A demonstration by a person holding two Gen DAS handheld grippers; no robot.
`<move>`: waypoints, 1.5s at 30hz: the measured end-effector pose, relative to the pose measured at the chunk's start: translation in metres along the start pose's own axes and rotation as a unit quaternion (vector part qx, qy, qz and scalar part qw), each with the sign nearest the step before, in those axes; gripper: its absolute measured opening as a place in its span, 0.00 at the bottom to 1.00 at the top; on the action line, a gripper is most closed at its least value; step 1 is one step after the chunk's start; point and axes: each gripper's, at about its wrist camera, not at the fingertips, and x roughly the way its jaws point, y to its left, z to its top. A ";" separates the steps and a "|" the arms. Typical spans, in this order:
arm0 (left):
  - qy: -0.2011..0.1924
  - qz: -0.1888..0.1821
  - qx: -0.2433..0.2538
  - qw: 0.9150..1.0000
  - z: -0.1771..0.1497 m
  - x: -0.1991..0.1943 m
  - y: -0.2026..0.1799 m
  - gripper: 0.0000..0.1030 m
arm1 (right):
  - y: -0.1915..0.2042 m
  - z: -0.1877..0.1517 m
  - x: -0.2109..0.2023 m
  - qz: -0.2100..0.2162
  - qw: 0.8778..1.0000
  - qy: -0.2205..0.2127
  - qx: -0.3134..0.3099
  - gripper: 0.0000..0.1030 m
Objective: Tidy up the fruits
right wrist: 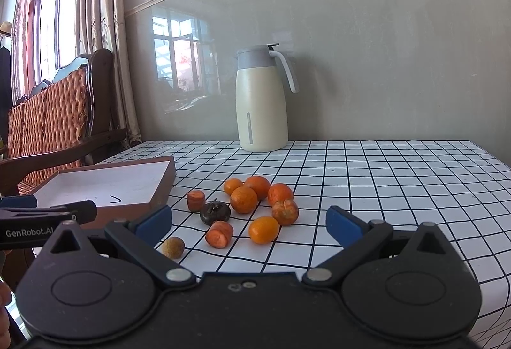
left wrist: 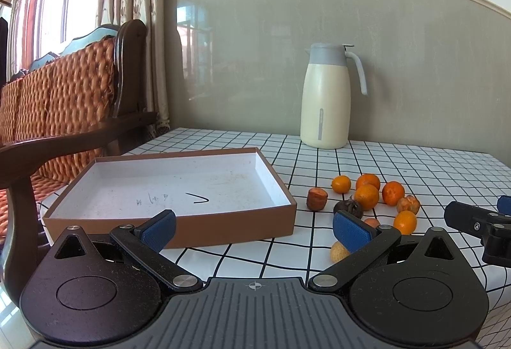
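Observation:
Several small oranges (left wrist: 366, 196) (right wrist: 243, 199) lie in a loose pile on the checked tablecloth, with two carrot pieces (right wrist: 219, 234), a dark round fruit (right wrist: 215, 213) and a small tan fruit (right wrist: 172, 247). A shallow brown box (left wrist: 270, 226) (right wrist: 159, 192) with a white inside stands empty to their left. My left gripper (left wrist: 255, 229) is open and empty, low over the table in front of the box. My right gripper (right wrist: 249, 223) is open and empty, just in front of the pile.
A cream jug (left wrist: 325, 100) (right wrist: 261, 100) with a grey lid stands at the back against the wall. A wooden chair (left wrist: 64, 112) with woven orange cushions stands left of the table. The table's right edge (right wrist: 498, 163) is near.

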 end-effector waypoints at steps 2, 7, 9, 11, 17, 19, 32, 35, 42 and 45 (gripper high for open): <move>0.000 0.000 0.000 1.000 0.000 0.000 -0.001 1.00 | 0.000 0.000 0.000 0.001 1.000 0.000 0.000 0.94; 0.001 0.000 0.001 1.000 0.001 0.000 -0.002 1.00 | -0.001 0.000 0.001 0.002 1.000 0.002 0.000 0.94; 0.001 0.001 0.002 1.000 0.001 0.001 -0.002 1.00 | -0.001 0.000 0.001 0.002 1.000 0.002 0.001 0.94; 0.002 0.000 0.002 1.000 0.001 0.000 -0.002 1.00 | -0.001 0.000 0.001 0.001 1.000 0.002 0.001 0.94; 0.000 0.001 0.003 1.000 0.001 0.000 -0.003 1.00 | -0.001 0.000 0.001 0.001 1.000 0.003 0.001 0.94; -0.001 0.003 0.002 1.000 0.001 0.001 -0.003 1.00 | -0.001 0.000 0.001 0.001 1.000 0.003 0.001 0.94; 0.009 -0.024 0.014 1.000 -0.002 0.005 -0.008 1.00 | -0.005 0.000 0.004 -0.011 1.000 0.010 0.010 0.94; 0.017 -0.033 0.026 0.999 -0.004 0.010 -0.014 1.00 | -0.012 0.000 0.007 -0.017 0.999 0.020 0.026 0.94; 0.039 -0.058 0.049 0.996 -0.006 0.027 -0.035 1.00 | -0.029 -0.001 0.017 -0.023 0.996 0.043 0.072 0.91; 0.048 -0.068 0.059 0.995 -0.008 0.035 -0.045 1.00 | -0.032 -0.001 0.022 -0.025 0.995 0.049 0.079 0.89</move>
